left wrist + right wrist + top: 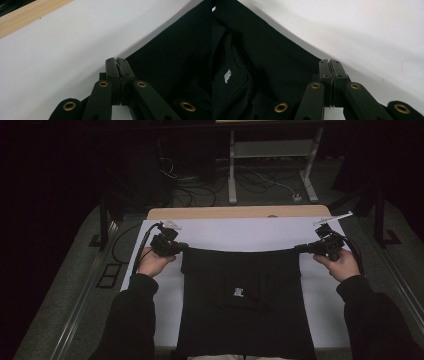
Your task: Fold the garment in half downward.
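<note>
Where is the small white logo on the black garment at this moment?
In the high view, the white logo lies near the middle of the black garment, about midway between both hands; the right gripper view shows it at the left.

The near end of the black garment [245, 305] runs off the bottom edge of the high view, below both grippers. Its small white print [238, 292], between the left gripper [181, 248] and right gripper [301, 248], is too small to read. Whether cloth lies inside either pair of closed jaws cannot be told.

A dim room: grey floor [65, 285], tangled cables [200, 190] beyond the table's far wooden edge [240, 212], a pale metal stand [272, 165] far right
</note>
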`<action>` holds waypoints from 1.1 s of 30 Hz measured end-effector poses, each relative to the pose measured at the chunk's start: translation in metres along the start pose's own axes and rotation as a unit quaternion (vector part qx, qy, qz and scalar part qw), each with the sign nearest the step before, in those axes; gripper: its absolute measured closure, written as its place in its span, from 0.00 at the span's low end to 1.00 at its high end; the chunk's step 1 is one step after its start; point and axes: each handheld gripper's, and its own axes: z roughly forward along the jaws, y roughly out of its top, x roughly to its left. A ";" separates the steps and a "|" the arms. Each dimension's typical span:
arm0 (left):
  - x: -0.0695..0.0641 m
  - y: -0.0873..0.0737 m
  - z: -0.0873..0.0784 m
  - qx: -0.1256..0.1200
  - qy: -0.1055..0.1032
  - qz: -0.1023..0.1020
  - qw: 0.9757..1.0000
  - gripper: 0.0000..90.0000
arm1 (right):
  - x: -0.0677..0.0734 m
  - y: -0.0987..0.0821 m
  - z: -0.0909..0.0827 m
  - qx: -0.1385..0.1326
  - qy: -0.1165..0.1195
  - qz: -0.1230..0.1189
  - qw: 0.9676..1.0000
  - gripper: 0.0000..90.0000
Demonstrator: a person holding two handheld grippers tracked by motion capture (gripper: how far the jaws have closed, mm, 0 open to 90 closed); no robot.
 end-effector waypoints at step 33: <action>0.022 0.023 0.023 -0.007 0.034 -0.007 0.999 0.97 | -0.024 0.032 0.019 -0.011 -0.017 0.020 1.000 0.97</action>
